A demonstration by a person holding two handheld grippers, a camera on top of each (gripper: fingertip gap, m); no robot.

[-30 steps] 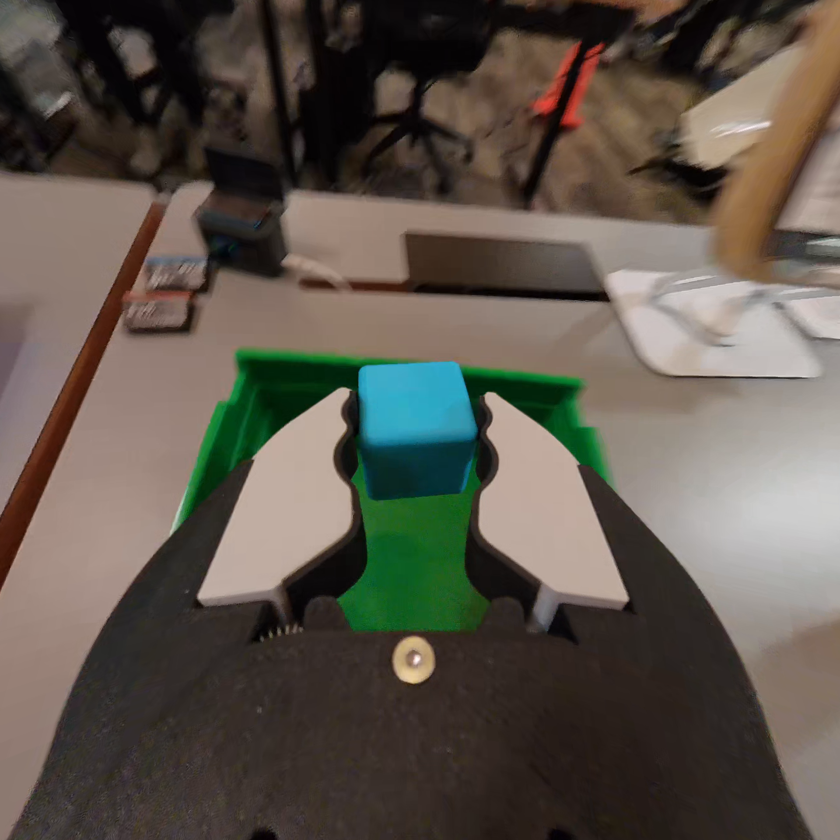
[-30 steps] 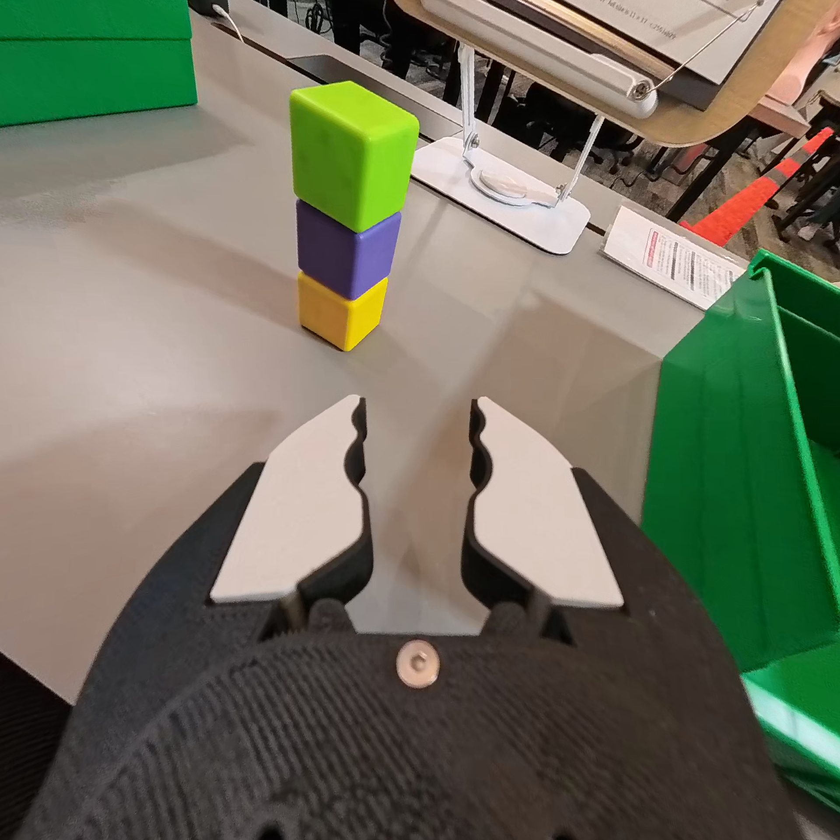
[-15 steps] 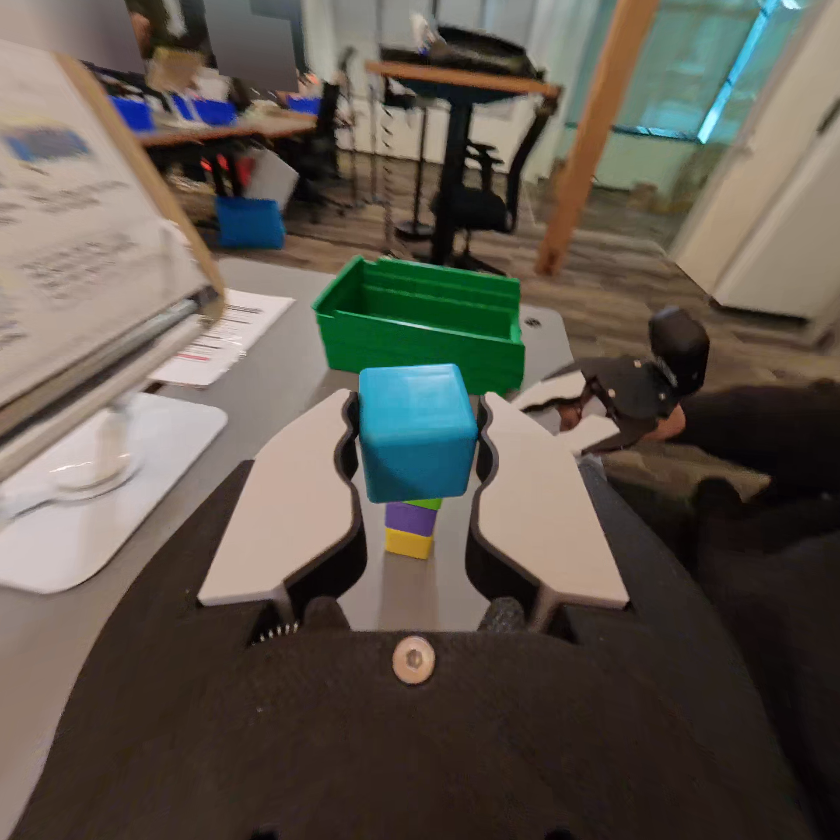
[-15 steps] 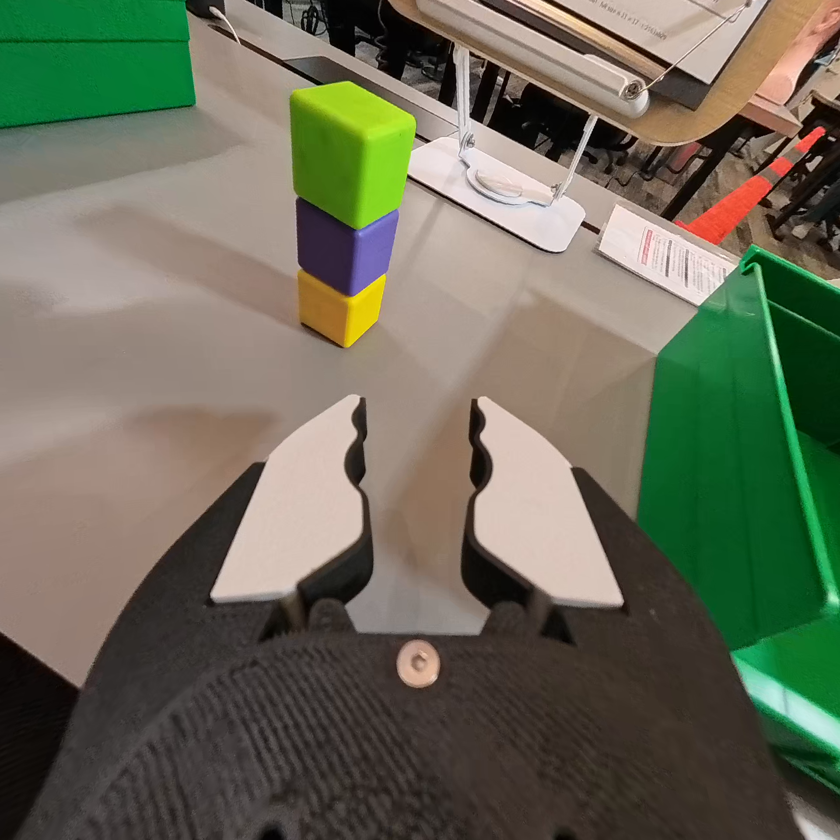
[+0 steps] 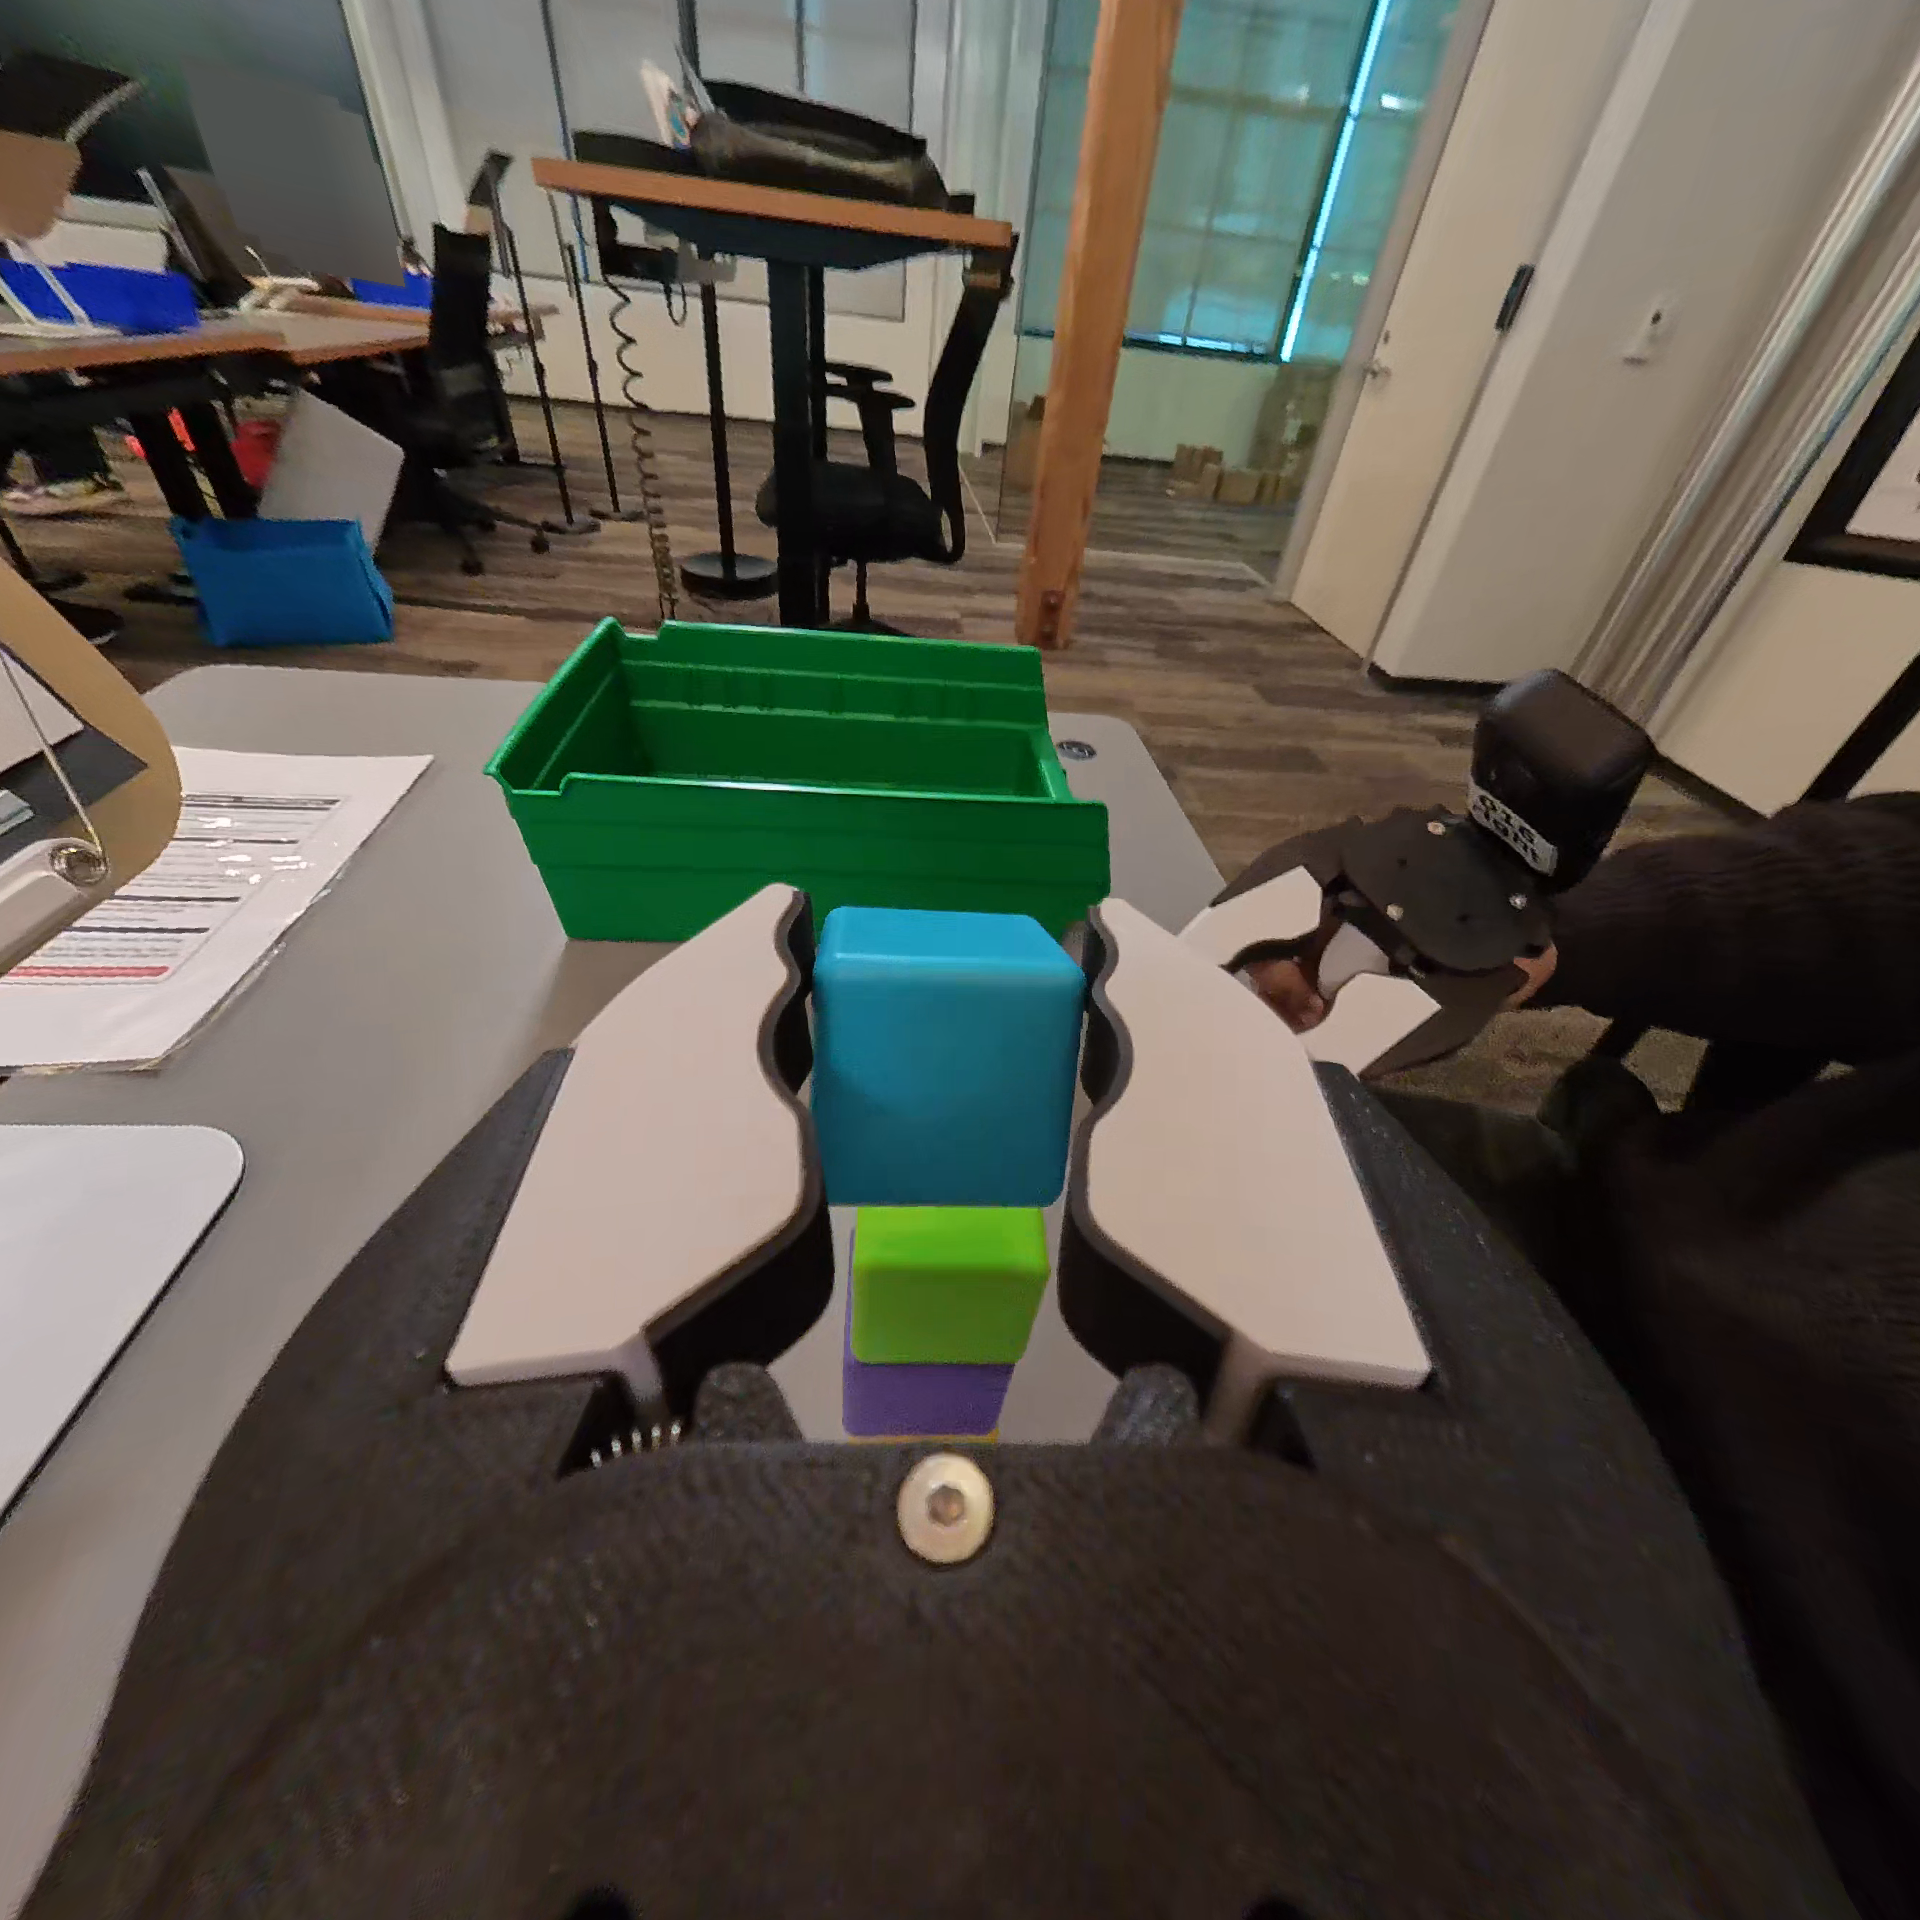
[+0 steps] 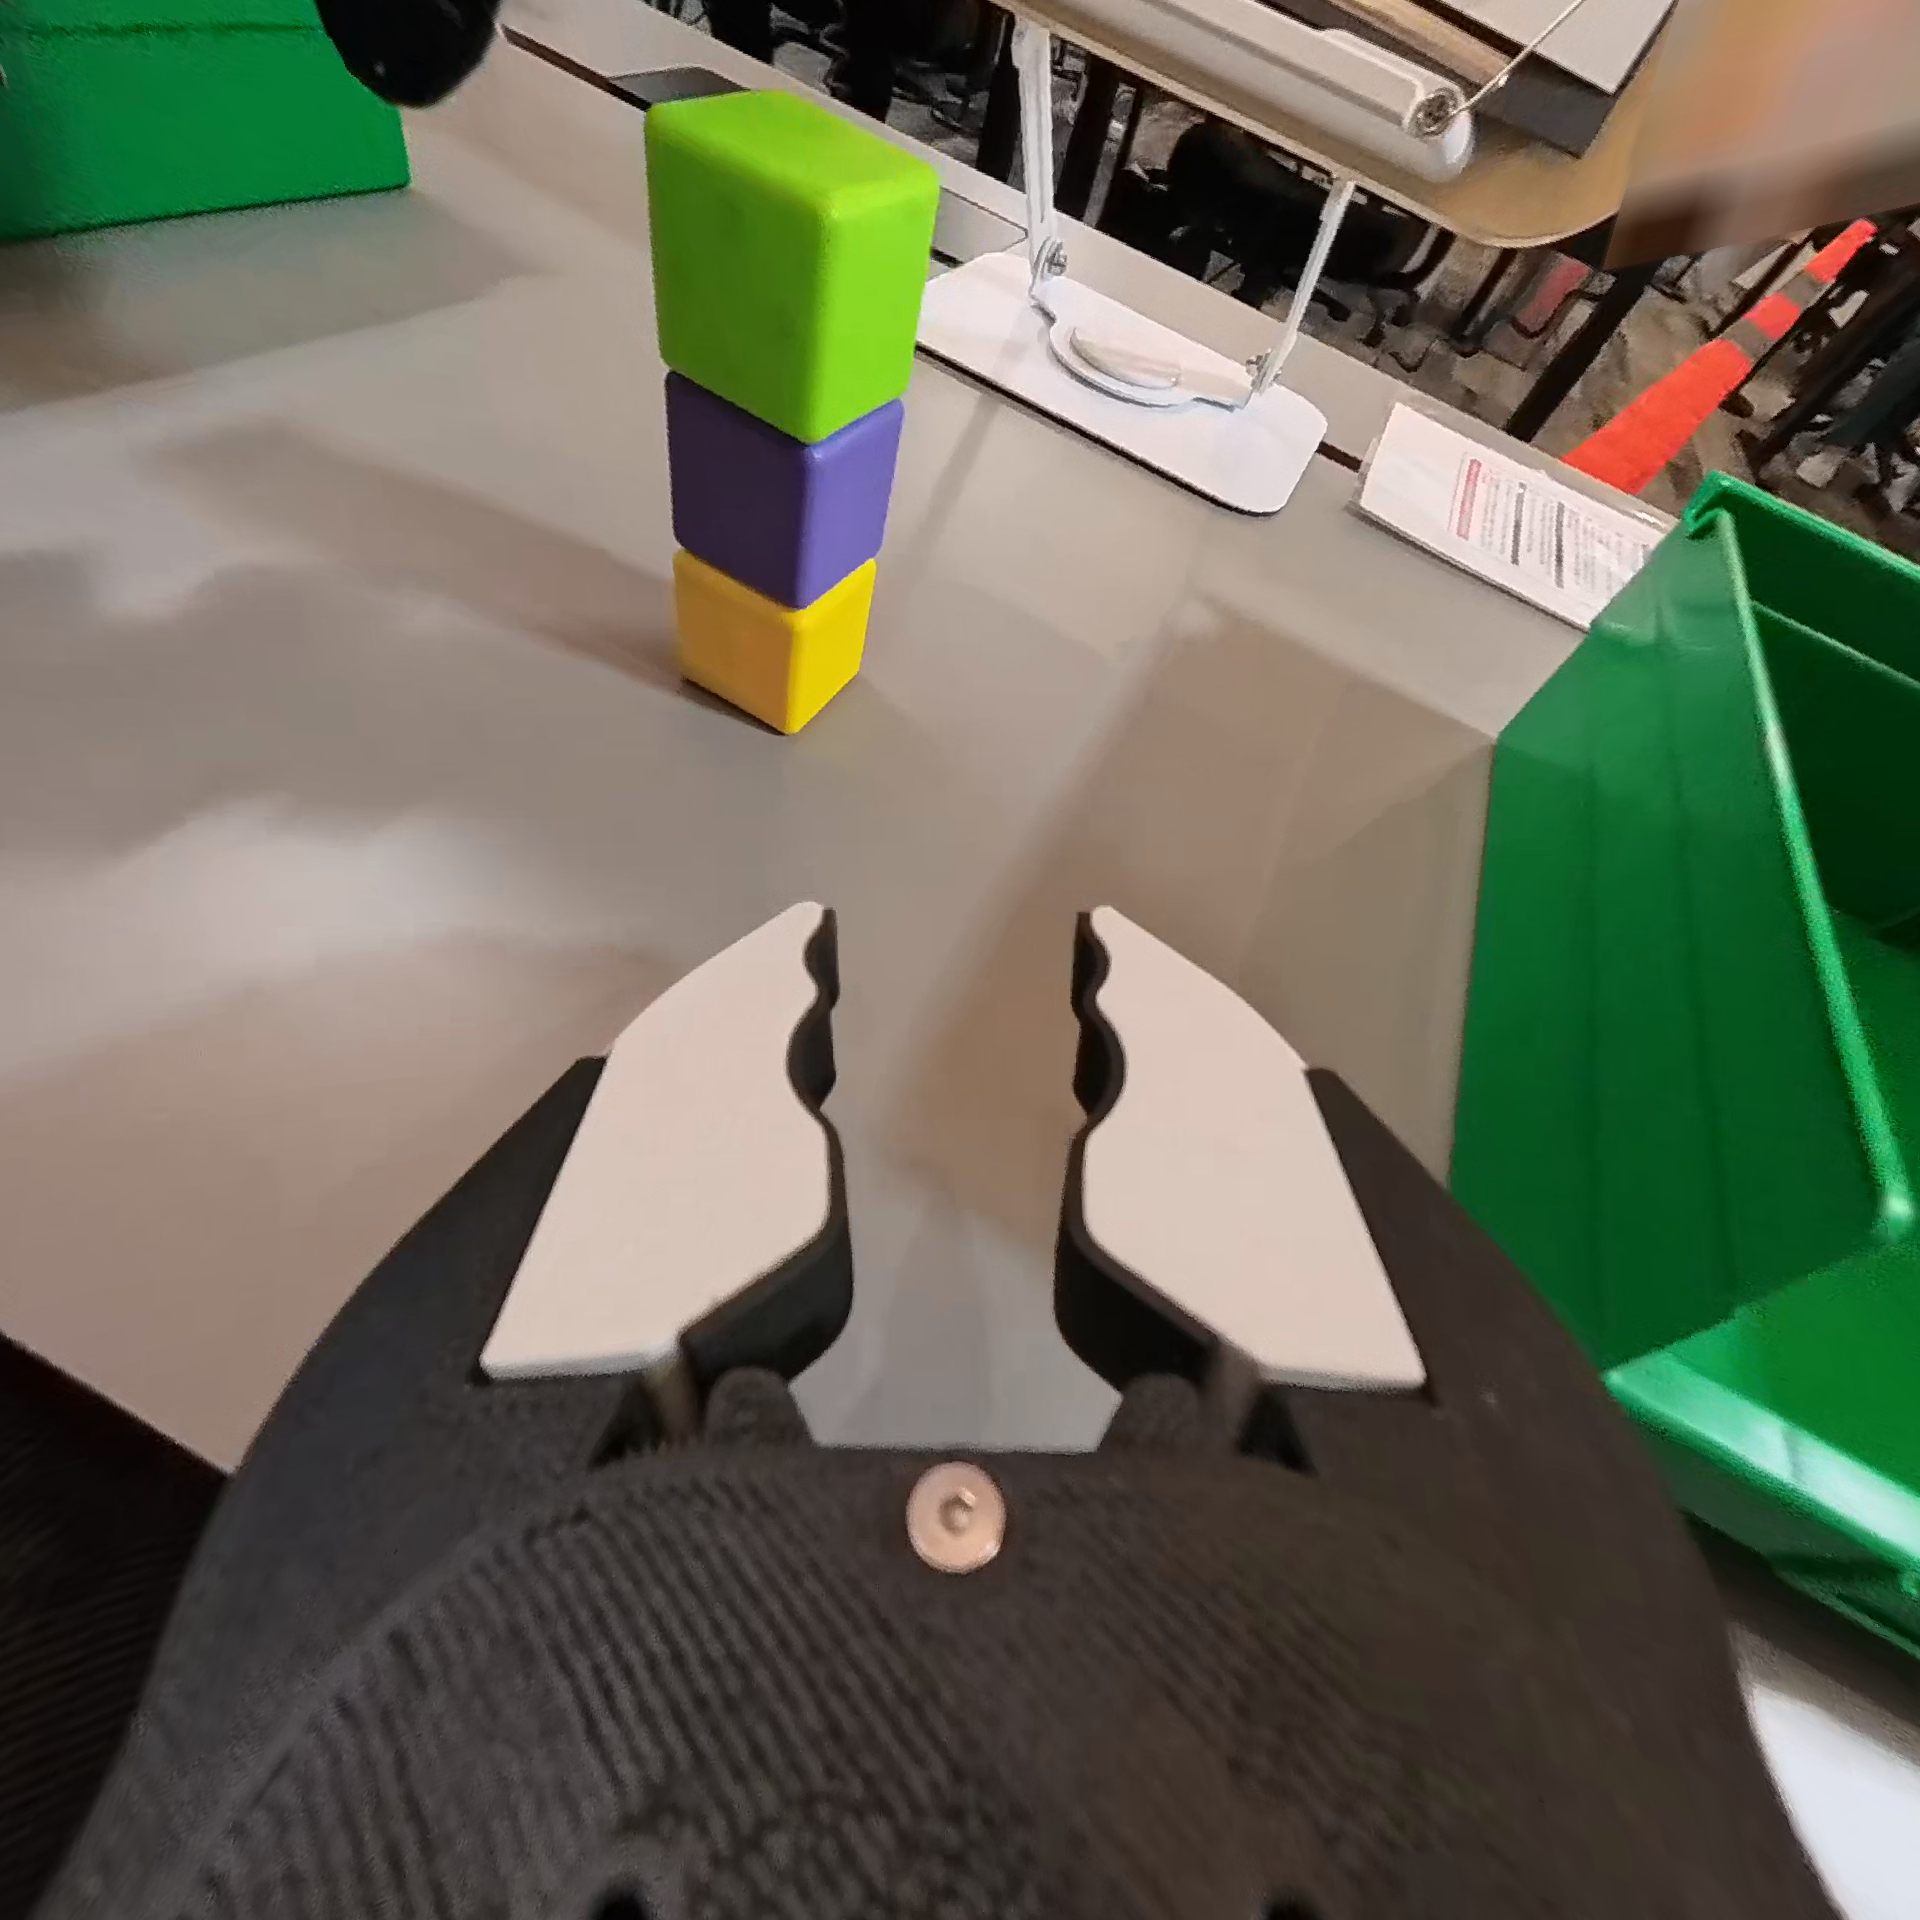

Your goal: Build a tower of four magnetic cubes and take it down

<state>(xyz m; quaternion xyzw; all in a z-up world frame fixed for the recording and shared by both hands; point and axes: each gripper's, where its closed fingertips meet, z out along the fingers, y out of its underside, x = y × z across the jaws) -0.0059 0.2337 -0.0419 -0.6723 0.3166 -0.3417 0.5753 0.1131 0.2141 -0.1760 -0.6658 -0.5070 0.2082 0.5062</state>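
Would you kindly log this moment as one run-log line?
left gripper: shut on blue cube, above lime-purple-yellow stack | right gripper: open, empty, beside green bin

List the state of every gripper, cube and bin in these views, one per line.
left gripper: shut on the blue cube, held above the stack.
blue cube: gripped, in the air, not yet on the stack.
lime cube: top of the stack, uncovered.
purple cube: middle of the stack.
yellow cube: bottom, on the table.
right gripper: open, holds nothing.
green bin: upright; what shows of its inside is empty.
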